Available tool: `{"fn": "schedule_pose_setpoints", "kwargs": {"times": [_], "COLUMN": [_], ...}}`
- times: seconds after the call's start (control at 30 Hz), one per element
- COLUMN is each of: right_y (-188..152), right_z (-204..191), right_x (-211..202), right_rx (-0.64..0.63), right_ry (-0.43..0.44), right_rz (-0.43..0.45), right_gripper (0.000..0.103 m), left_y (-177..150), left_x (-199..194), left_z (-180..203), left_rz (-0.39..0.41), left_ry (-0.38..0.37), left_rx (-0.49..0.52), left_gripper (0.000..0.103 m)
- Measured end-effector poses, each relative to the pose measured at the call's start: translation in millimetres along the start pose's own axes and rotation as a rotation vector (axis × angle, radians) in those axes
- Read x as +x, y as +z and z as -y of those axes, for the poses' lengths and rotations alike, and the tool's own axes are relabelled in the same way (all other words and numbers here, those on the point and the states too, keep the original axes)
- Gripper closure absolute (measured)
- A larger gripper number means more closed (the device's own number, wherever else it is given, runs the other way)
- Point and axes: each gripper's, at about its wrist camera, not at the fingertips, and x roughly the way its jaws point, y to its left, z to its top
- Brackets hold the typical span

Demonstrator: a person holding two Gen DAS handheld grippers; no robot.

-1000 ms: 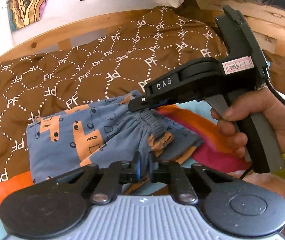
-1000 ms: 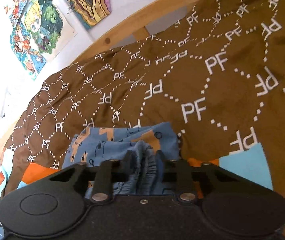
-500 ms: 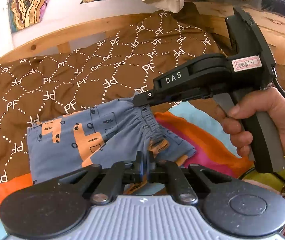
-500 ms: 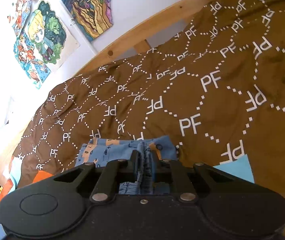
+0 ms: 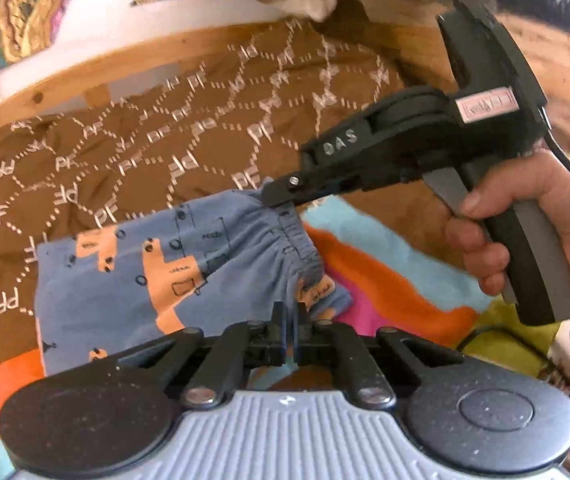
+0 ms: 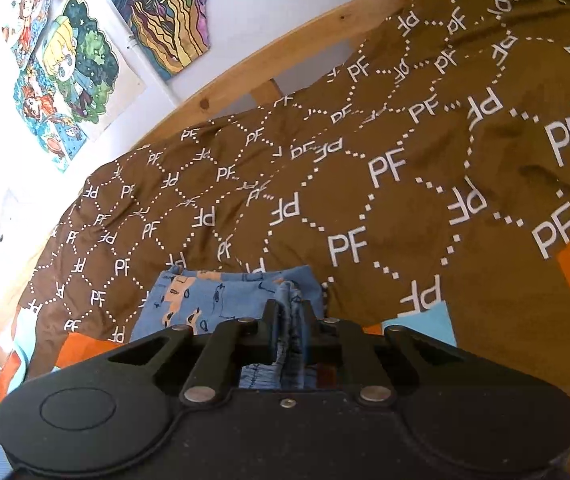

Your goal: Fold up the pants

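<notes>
Pants (image 5: 133, 276): blue, orange vehicle print, lying on a brown blanket (image 5: 133, 152) lettered "PF", on a bed with a wooden frame (image 5: 97, 68). In the left wrist view the long axis runs left to right, the gathered waistband (image 5: 297, 240) at the right end, lifted off a multicoloured sheet (image 5: 385, 292).

Left hand-held gripper (image 5: 291, 320): fingers nearly together, pinching the near waistband corner.

Right hand-held gripper (image 5: 281, 196): held in the person's right hand (image 5: 533, 220); fingers clamped on bunched waistband fabric (image 6: 291, 312), confirmed in the right wrist view.

Drawings (image 6: 73, 76) are fixed to the wall.
</notes>
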Motion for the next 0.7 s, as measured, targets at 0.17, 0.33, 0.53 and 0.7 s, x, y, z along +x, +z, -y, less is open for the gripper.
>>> {"fn": "schedule_pose_setpoints", "kwargs": {"times": [0.17, 0.33, 0.53, 0.7], "right_y": [-13, -15, -35, -41], "right_z": [-4, -27, -59, -49], "right_x": [3, -6, 7, 2], "right_rx": [-0.124, -0.29, -0.585, -0.63], "right_ry": [-0.14, -0.127, -0.144, -0.197], "right_rz": [0.045, 0.105, -0.055, -0.167], "right_gripper": [0.046, 0.008, 0.003, 0.001], "left_y": [-10, -21, -49, -78], "left_x": [-13, -37, -13, -29], "left_z": [-25, -58, -86, -98], "left_rz": [0.045, 0.153, -0.086, -0.089], "left_ry": [-0.075, 0.16, 0.409, 0.423], "left_rx": [-0.16, -0.286, -0.303, -0.342], "left_gripper": [0.048, 0.015, 0.015, 0.01]}}
